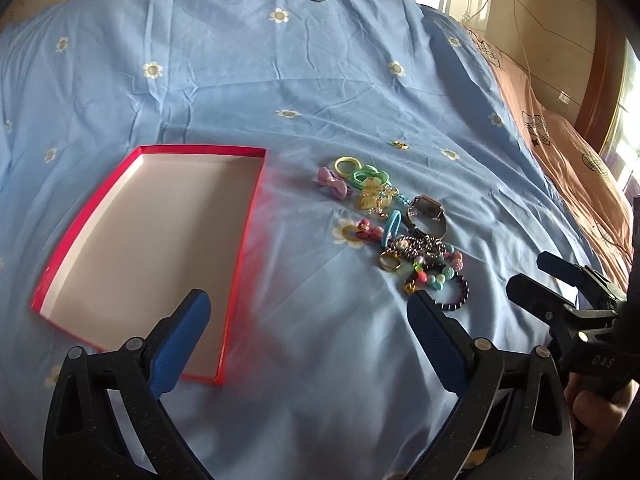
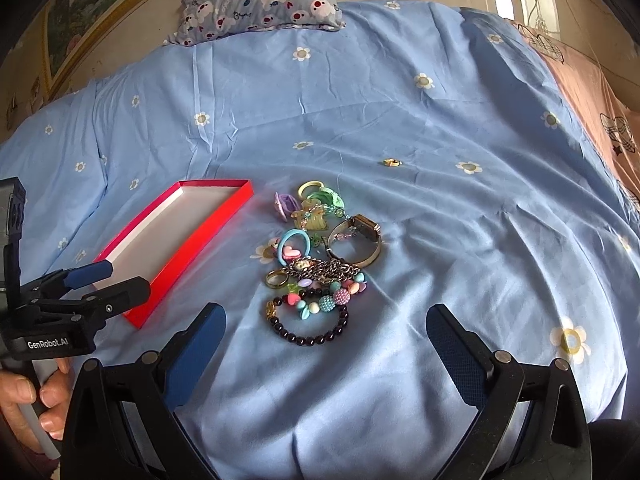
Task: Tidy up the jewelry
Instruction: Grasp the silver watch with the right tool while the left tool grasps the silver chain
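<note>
An empty shallow red box [image 1: 152,240] with a white inside lies on the blue bedsheet, left of a heap of jewelry [image 1: 400,224]. The heap holds hair ties, a purple bow, a watch [image 2: 360,236], a gold ring [image 2: 277,279], coloured beads and a dark bead bracelet [image 2: 312,336]. A small gold ring [image 2: 391,163] lies alone beyond the heap. My left gripper [image 1: 308,300] is open and empty, its left finger over the box's near corner. My right gripper [image 2: 327,312] is open and empty, just short of the dark bracelet.
A flower-print blue sheet [image 1: 280,60] covers the bed. A patterned pillow [image 2: 260,0] lies at the far end. A pink-brown blanket [image 1: 580,168] runs along the right side. A hand [image 2: 36,400] holds the left gripper's handle.
</note>
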{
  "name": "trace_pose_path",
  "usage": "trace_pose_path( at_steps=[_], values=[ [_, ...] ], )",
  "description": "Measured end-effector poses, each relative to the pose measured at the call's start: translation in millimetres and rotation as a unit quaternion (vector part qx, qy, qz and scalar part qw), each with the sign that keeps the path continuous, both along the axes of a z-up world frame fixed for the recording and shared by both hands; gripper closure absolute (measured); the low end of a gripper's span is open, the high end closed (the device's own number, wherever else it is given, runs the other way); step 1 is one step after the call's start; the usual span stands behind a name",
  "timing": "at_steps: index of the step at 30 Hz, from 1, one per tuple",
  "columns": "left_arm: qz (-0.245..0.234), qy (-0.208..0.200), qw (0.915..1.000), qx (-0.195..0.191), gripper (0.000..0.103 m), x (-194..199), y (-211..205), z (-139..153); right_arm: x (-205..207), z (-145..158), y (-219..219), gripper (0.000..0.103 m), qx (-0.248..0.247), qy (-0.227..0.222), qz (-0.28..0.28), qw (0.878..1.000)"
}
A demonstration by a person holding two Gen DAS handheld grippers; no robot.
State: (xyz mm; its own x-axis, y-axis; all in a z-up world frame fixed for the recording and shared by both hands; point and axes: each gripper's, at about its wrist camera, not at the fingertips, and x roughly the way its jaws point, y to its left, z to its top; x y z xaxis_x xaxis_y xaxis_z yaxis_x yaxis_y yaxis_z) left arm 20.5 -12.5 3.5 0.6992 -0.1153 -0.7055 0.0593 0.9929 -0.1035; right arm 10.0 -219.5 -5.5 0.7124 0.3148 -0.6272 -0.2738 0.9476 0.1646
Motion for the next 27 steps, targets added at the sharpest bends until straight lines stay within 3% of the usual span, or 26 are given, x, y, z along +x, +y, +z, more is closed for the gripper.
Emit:
trace_pose_path(
  at_steps=[7, 11, 21, 27],
  values=[
    [-0.036, 0.016, 0.9992, -0.012, 0.019, 27.4, -13.6, -2.9, 31.0, -5.7, -17.2, 0.033, 0.015, 0.033, -0.016, 0.999],
    [-0.056, 0.022, 0.9982, -0.009, 0.024, 42.9, -25.6, -4.5, 46.2, -11.1, -24.3, 0.045, 0.023, 0.051, -0.026, 0.998],
    [-0.088, 0.051, 0.9947, -0.013, 0.04, 84.5, -42.9, -15.1, 81.4, -22.8, -23.1, 0.054, 0.027, 0.085, -0.026, 0.996],
    [-0.107, 0.071, 0.9915, -0.02, 0.056, 109.4, -52.6, -25.0, 111.1, -32.2, -20.5, 0.057, 0.023, 0.1, -0.025, 0.994]
  ],
)
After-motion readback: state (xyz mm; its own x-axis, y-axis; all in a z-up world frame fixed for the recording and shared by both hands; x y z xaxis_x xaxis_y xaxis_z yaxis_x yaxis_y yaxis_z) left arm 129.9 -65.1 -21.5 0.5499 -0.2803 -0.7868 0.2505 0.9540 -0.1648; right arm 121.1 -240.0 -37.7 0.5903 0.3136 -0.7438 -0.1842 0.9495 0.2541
